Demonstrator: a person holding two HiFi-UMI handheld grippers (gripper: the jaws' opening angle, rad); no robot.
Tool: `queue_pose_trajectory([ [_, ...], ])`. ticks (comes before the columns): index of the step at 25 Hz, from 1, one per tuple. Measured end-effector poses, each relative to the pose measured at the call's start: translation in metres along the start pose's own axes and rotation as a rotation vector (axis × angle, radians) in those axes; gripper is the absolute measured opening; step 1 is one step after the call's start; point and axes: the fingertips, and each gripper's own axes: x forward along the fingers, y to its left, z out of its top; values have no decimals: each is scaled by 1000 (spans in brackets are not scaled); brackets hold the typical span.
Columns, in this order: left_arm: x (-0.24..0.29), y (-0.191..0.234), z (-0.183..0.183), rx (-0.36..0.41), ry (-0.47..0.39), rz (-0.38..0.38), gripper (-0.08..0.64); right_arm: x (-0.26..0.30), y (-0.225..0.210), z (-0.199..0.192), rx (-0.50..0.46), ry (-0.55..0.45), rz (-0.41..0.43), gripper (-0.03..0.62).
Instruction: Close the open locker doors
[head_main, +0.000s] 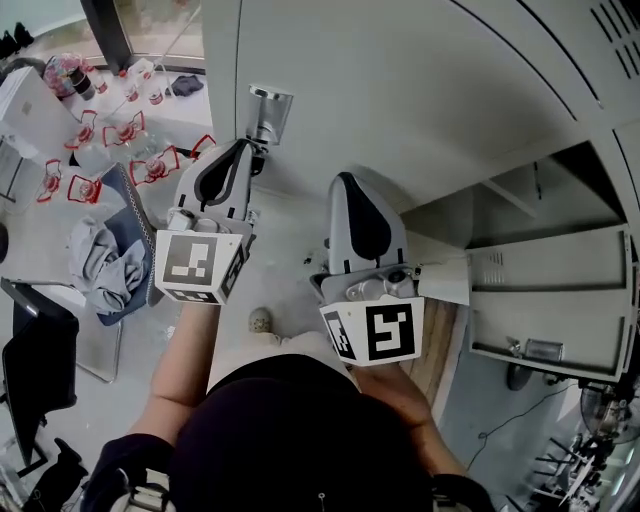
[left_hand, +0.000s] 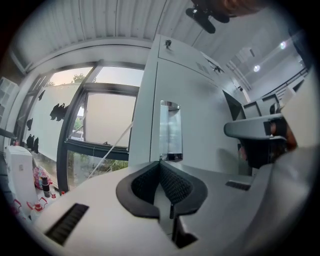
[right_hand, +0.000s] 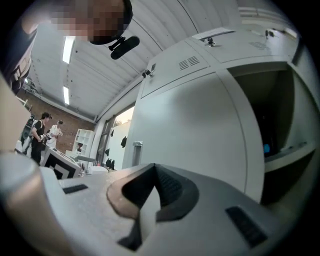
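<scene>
A tall grey locker door (head_main: 420, 90) stands closed before me, with a chrome handle (head_main: 268, 110) at its left edge. My left gripper (head_main: 248, 148) is shut and empty, its tips just short of that handle (left_hand: 171, 131). To its right my right gripper (head_main: 345, 180) is shut and empty too, facing the closed door (right_hand: 200, 125). Further right a locker compartment (head_main: 540, 190) gapes open, dark inside (right_hand: 280, 125). Below it an open locker door (head_main: 550, 300) with vents and a latch swings outward.
Several red-handled items (head_main: 120, 130) lie on the floor at the left. Near them are a grey cloth on a chair (head_main: 105, 260) and a black screen (head_main: 35, 360). Windows (left_hand: 100, 130) flank the lockers. Two people (right_hand: 42, 132) stand far off.
</scene>
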Motion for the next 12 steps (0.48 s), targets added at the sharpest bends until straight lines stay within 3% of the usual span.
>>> queue_pose_trajectory([
  [5, -6, -7, 5, 33, 9, 12, 2, -33, -26, -5, 5, 4, -83, 0],
  [12, -35, -59, 31, 73, -33, -48, 2, -71, -36, 4, -24, -15, -133, 0],
])
